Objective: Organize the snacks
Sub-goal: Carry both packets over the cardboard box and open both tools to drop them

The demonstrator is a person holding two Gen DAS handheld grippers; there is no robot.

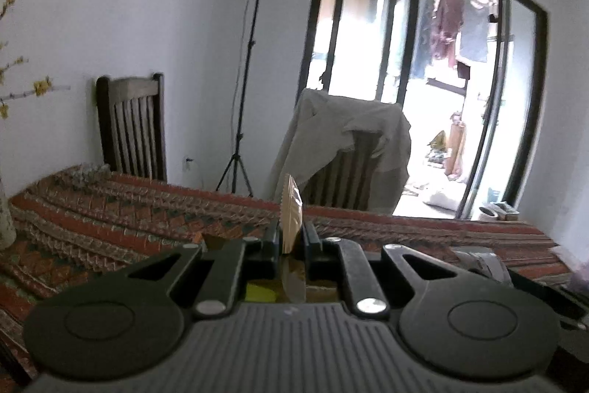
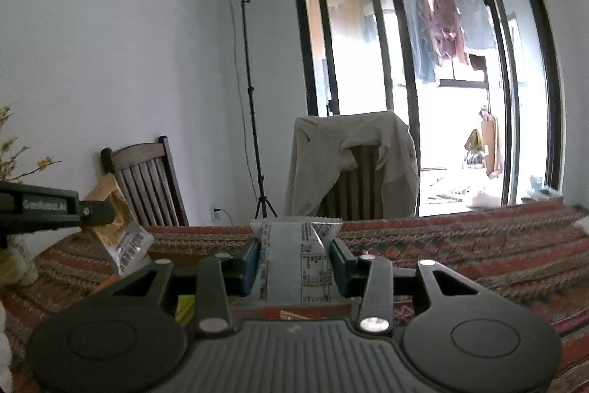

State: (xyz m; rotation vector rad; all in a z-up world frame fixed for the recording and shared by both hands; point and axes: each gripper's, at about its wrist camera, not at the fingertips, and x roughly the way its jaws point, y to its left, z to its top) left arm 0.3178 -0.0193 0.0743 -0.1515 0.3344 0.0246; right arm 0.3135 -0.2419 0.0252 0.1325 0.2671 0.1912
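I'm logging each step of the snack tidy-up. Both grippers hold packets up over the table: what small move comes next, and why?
Probably carry both across to wherever the snacks go. The left gripper pinches an orange snack packet edge-on, the right gripper clamps a silver packet, and both hang above the patterned tablecloth. No container shows ahead.

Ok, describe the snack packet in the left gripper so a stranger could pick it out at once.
Start at the table under the patterned red cloth. At its left end the left gripper holds up a packet, clamped at its edge. It is golden-orange with a clear lower part and dark print, unlike the silver packet with black text in the right gripper.
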